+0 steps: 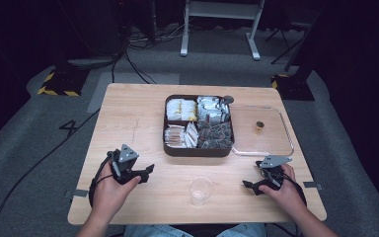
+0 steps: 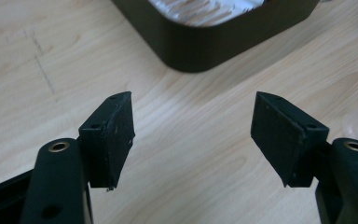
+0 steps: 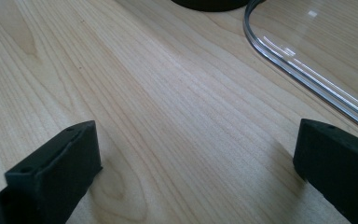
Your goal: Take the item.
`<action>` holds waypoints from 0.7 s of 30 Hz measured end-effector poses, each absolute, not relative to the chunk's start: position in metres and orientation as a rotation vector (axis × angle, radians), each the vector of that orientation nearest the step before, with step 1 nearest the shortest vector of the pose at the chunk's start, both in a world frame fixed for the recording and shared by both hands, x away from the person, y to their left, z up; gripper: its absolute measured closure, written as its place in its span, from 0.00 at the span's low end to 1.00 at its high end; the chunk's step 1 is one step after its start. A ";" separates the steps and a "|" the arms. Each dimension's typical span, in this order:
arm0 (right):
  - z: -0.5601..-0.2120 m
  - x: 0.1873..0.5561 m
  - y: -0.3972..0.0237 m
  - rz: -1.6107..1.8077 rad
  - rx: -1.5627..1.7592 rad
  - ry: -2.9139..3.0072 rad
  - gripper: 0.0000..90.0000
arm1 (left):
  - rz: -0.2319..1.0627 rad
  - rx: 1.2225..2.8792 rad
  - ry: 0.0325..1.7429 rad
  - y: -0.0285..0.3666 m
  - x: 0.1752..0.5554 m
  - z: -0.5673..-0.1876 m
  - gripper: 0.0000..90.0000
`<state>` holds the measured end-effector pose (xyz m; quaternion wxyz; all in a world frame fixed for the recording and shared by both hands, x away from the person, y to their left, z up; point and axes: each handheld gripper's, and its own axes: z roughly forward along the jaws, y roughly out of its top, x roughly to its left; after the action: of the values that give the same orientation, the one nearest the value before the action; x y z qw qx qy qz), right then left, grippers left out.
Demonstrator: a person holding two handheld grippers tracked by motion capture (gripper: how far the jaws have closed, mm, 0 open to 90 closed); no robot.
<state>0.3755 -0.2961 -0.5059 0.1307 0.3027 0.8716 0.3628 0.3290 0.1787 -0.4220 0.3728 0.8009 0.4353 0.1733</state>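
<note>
A dark brown box (image 1: 197, 150) with four compartments of wrapped snack packets sits at the middle of the wooden table (image 1: 128, 118). Its clear lid (image 1: 271, 145) lies flat just to the right, with a small dark knob (image 1: 259, 126) on it. A clear plastic cup (image 1: 200, 190) stands upright near the front edge. My left gripper (image 1: 148, 173) hovers left of the cup, open and empty, facing the box's corner (image 2: 205, 42). My right gripper (image 1: 247, 185) rests low at the right, open (image 3: 196, 163) and empty, just short of the lid's rim (image 3: 298, 70).
Grey carpet surrounds the table, with black cables (image 1: 39, 163) trailing at the left. White stand legs (image 1: 217, 29) rise behind the table. Yellow-and-black striped bases (image 1: 59, 86) sit on the floor at both far corners.
</note>
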 end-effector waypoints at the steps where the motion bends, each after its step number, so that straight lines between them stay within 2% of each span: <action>1: -0.506 0.376 -0.296 1.054 0.879 2.531 0.01 | 0.446 2.054 1.102 0.176 0.332 -0.420 0.34; 12: -0.506 0.375 -0.296 1.054 0.880 2.531 0.01 | 0.490 2.010 1.086 0.142 0.358 -0.396 0.34; 21: -0.506 0.376 -0.296 1.054 0.879 2.531 0.01 | 0.479 2.029 1.052 0.115 0.391 -0.380 0.34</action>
<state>0.3755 -0.2961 -0.5059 0.1310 0.3026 0.8716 0.3629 0.3905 0.1154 -0.3796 0.3926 0.7992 0.4143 0.1885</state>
